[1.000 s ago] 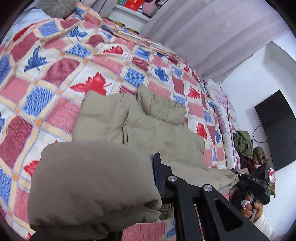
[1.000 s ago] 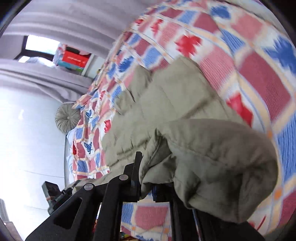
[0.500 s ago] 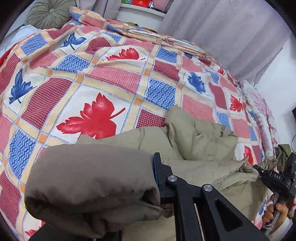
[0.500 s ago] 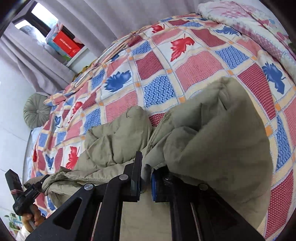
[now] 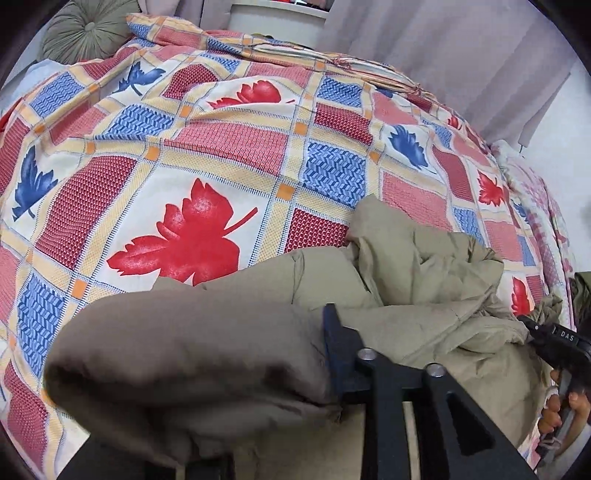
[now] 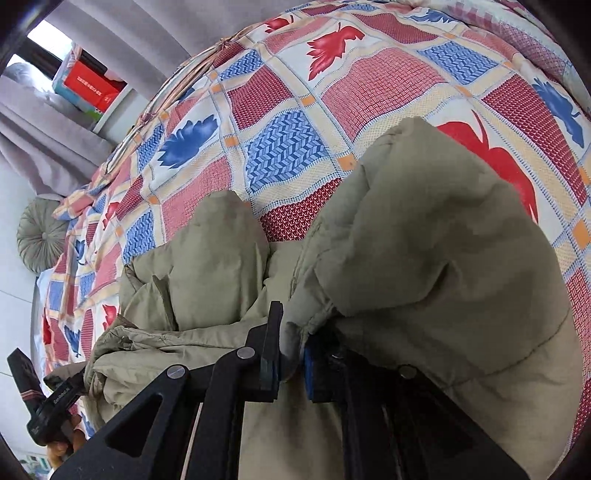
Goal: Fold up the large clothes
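A large khaki padded jacket [image 5: 417,273] lies bunched on a bed with a red, blue and cream leaf-pattern cover [image 5: 207,155]. My left gripper [image 5: 325,365] is shut on a thick fold of the jacket, which bulges over its left finger and hides it. My right gripper [image 6: 291,354] is shut on another edge of the jacket [image 6: 424,240], which drapes over its right finger. The right gripper also shows in the left wrist view [image 5: 554,339], the left gripper in the right wrist view [image 6: 51,410], each at the jacket's opposite end.
A round green cushion [image 5: 88,29] lies at the head of the bed. Grey curtains [image 5: 443,48] hang behind. A white shelf with a red box [image 6: 92,85] stands by the window. A pink floral quilt [image 5: 535,206] lies along the bed's far side.
Both grippers have carried their jacket folds forward and lower over the bed. The jacket is now more bunched between them, and the bed cover fills more of both views.
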The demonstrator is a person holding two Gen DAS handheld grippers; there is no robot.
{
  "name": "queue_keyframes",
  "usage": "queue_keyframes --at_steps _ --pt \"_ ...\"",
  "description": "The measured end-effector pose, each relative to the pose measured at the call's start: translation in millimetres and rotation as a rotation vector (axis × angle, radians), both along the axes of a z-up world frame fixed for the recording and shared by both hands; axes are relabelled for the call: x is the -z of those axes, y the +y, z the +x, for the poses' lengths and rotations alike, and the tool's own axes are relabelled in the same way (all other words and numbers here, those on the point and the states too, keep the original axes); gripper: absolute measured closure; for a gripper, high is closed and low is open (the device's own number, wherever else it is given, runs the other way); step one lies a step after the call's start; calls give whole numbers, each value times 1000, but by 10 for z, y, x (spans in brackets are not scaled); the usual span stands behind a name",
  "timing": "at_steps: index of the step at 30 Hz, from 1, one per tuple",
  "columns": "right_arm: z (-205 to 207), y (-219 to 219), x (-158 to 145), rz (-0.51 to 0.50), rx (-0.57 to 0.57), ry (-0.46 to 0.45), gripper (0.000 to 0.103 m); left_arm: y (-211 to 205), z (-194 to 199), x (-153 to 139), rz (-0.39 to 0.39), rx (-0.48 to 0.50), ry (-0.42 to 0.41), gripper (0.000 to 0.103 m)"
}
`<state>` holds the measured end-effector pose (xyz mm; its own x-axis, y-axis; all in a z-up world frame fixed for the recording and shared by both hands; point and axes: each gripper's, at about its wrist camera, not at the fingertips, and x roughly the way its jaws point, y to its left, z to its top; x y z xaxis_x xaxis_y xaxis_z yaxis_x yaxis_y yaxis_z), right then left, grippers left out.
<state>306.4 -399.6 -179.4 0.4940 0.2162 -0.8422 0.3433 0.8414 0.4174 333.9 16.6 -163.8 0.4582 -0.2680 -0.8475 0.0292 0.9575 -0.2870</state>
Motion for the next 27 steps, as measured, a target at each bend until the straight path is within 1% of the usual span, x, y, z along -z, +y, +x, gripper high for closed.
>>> queue_keyframes --at_steps 1,2,3,4,5,7,8,9,10,11,12,13,14,16,19,21,24,26,27 --pt "-11 -8 -37 8 -4 -3 85 19 -54 -75 10 -1 -19 22" --pt "-38 -19 -90 18 -9 -9 75 42 -111 -159 41 -19 -51 1" --pt "-74 -28 -153 22 -13 -20 57 64 -179 -255 74 -31 -94 0" --pt "-112 -30 -213 23 -18 -34 44 77 -224 -321 87 -19 -115 0" --pt "-158 -30 -286 15 -24 -54 31 96 -252 -365 91 -12 -116 0" --pt "-244 -5 -403 -20 -45 -80 31 128 -301 -417 84 -21 -115 0" --pt "-289 10 -423 -29 -57 -76 31 120 -320 -420 67 -7 -109 6" --pt "-345 28 -420 -37 -68 -60 35 85 -332 -408 52 13 -100 22" --pt "-398 46 -414 -47 -72 -51 44 30 -338 -375 36 43 -83 30" --pt "-449 64 -399 -56 -79 -42 62 -61 -335 -314 10 88 -63 45" --pt "-491 87 -357 -61 -92 -25 69 -160 -344 -259 3 115 -56 59" --pt "-521 99 -317 -57 -105 -22 70 -273 -340 -188 11 138 -51 63" --pt "-528 124 -266 -56 -123 -19 72 -400 -330 -99 22 155 -30 63" --pt "-484 193 -138 -91 -151 -1 73 -630 -277 110 60 167 -25 63" --pt "-292 276 92 -138 -166 19 74 -795 -118 411 115 122 -31 63" --pt "-141 300 205 -160 -163 20 75 -814 15 532 122 83 -37 63" --pt "99 313 330 -188 -161 14 77 -817 181 624 128 58 -17 63" --pt "224 325 395 -209 -163 14 77 -795 240 596 131 48 10 63" --pt "262 329 399 -218 -160 22 77 -751 257 541 133 44 9 63"
